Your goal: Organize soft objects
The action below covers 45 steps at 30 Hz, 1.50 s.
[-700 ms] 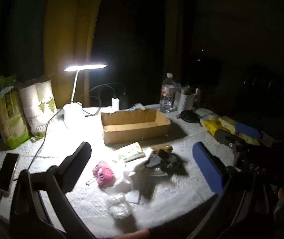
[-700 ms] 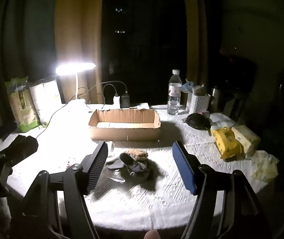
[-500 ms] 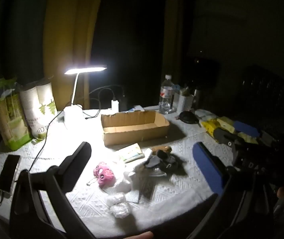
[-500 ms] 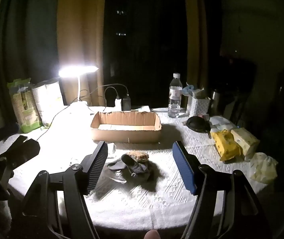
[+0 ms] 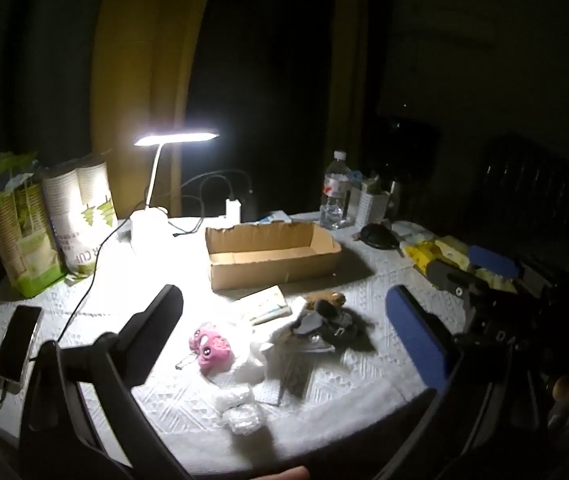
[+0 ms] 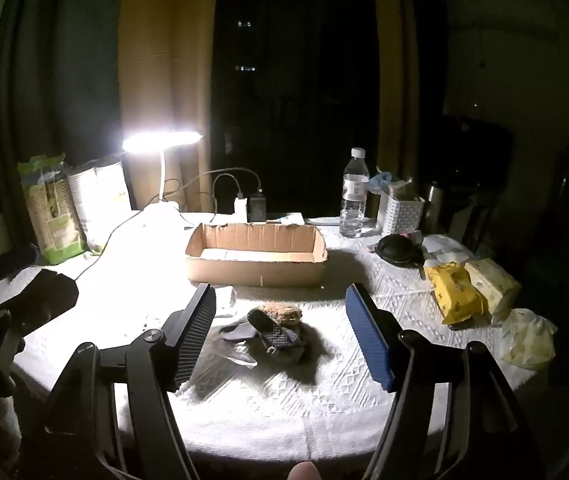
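- Both pairs of jaws stand wide apart and hold nothing. Your right gripper [image 6: 280, 334] frames the dark pile of soft things [image 6: 274, 330]. Your left gripper [image 5: 284, 332] frames the pink plush [image 5: 210, 348] and the white fluffy bits [image 5: 240, 404].
- The dark pile lies on the tabletop [image 6: 324, 392] just short of the cardboard box [image 6: 256, 258], which sits at 12 o'clock from it in the right wrist view. A brown fuzzy piece [image 6: 282, 314] rests at the pile's far edge, touching the darker items.
- In the left wrist view the pink plush lies at about 8 o'clock from that pile. The white bits trail toward the near edge at 6 o'clock.
- The step in hand looks like the approach for a first pick, with the open-topped box as the likely bin. No soft item shows inside it yet.
- Choose one item, not the heap. The brown piece on top looks easiest to single out. Come down so one finger lands on each side of it, and close gently, since soft things squash and slip.
- Watch the flat packet [image 5: 266, 304] beside the pile. It looks stiff, so keep it out of the bite.
- Both grippers are held low over the near edge and point across the tabletop toward the box, neither touching anything. The left one sits at 9 o'clock of the right.
- The desk lamp [image 6: 160, 140] glares at 11 o'clock and throws hard shadows. Judge depth with care.
- Keep clear of the phone [image 5: 16, 344] and its cable at the far left.
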Each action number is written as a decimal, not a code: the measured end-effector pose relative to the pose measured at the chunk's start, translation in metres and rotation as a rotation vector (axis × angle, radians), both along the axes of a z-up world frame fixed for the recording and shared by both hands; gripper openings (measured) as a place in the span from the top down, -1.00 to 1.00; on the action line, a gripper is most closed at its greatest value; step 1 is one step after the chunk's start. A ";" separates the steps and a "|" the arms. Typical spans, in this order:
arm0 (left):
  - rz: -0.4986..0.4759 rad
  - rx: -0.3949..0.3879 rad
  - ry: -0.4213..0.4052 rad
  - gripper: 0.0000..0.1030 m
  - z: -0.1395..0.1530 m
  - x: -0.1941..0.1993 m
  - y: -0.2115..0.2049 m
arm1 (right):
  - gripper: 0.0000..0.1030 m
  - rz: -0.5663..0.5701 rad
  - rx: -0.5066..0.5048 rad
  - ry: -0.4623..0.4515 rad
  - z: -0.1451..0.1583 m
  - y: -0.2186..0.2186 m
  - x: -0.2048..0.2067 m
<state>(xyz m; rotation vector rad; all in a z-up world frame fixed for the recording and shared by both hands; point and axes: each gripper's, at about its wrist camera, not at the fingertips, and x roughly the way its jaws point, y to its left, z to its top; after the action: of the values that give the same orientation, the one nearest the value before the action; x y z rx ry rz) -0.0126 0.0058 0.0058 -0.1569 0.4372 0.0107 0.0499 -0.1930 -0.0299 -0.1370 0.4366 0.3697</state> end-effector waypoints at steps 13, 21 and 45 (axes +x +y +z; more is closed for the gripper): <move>-0.002 0.003 -0.004 -0.98 -0.003 -0.002 0.000 | -0.37 -0.002 -0.004 0.003 -0.001 0.000 0.000; 0.007 -0.001 -0.005 -0.98 -0.004 -0.003 0.002 | -0.37 0.000 -0.004 0.003 -0.001 0.001 -0.001; 0.014 0.002 -0.009 -0.98 -0.002 -0.005 0.003 | -0.37 0.011 -0.003 0.005 -0.003 0.001 -0.003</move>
<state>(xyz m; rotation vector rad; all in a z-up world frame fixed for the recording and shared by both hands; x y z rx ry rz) -0.0178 0.0088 0.0043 -0.1579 0.4268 0.0239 0.0468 -0.1921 -0.0333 -0.1414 0.4420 0.3798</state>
